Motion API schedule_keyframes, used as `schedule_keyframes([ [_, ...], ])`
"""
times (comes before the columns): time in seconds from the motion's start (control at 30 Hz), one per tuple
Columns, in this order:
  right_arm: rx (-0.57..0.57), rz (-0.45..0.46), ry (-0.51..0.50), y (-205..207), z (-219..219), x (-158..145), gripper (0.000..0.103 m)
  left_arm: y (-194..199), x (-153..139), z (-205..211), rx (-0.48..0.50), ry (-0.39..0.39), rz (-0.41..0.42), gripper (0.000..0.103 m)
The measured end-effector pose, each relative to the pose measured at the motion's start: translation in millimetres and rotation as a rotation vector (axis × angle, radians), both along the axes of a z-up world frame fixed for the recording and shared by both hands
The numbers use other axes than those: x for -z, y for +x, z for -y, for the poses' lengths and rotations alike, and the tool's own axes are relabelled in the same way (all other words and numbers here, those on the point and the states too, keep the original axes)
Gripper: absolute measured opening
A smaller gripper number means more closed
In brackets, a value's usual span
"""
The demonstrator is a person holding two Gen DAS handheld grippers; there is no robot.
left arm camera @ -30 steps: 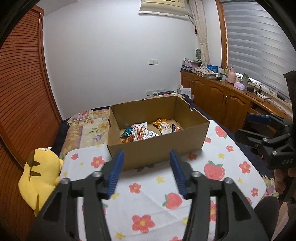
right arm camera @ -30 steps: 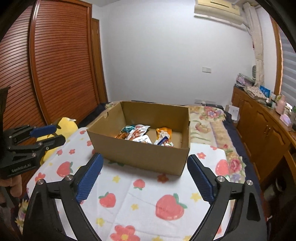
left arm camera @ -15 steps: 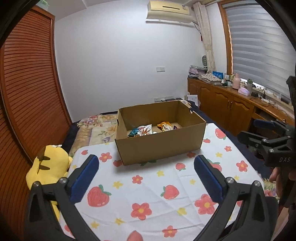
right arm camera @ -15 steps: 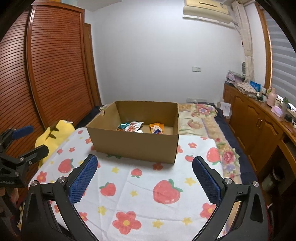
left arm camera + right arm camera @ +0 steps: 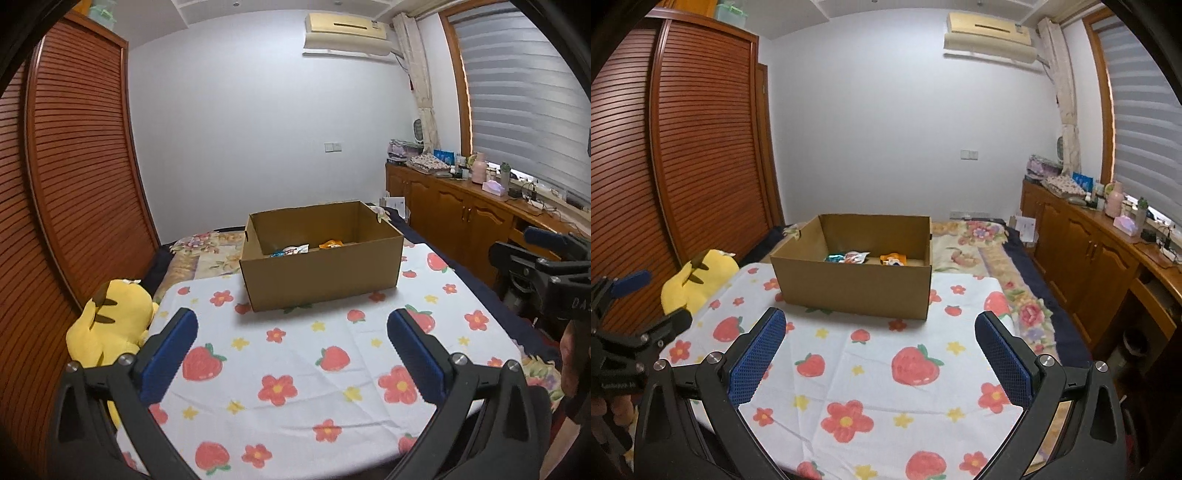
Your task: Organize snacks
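Note:
A brown cardboard box (image 5: 321, 275) (image 5: 853, 291) stands on the far part of a table under a white strawberry-and-flower cloth (image 5: 295, 369). Several snack packets (image 5: 291, 251) (image 5: 849, 257) lie on the box floor, one of them orange (image 5: 894, 259). My left gripper (image 5: 291, 321) hangs over the near cloth, well short of the box, open wide with nothing between its blue pads. My right gripper (image 5: 877, 319) is likewise open and empty, back from the box. Each gripper also shows at the edge of the other's view: right gripper (image 5: 535, 251), left gripper (image 5: 646, 299).
A yellow plush toy (image 5: 110, 325) (image 5: 694, 277) lies off the table's left edge. Louvred wooden wardrobe doors (image 5: 74, 184) run along the left. Low wooden cabinets (image 5: 1082, 243) with clutter on top line the right wall. A bed with a floral cover (image 5: 971, 240) lies behind the table.
Both grippers have drawn back from the box, which now looks smaller and farther. The left gripper's jaws went from half apart to wide open.

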State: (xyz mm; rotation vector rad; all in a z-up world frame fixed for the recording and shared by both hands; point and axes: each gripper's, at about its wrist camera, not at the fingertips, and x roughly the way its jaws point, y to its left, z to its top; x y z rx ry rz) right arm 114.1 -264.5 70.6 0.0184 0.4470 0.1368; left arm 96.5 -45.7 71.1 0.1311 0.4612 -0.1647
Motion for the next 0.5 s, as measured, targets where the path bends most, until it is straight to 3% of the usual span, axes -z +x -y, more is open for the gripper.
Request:
schedule_keyframes([
  [0.17, 0.013, 0.005, 0.026, -19.1, 2.1, 5.4, 0.103, -25.1, 4.4, -12.0, -0.028, -0.068, 0.002, 0.103],
  [0.5, 0.045, 0.039, 0.007, -56.7, -4.1, 16.7, 0.103, -57.3, 16.4, -25.9, -0.105, -0.027, 0.036, 0.103],
])
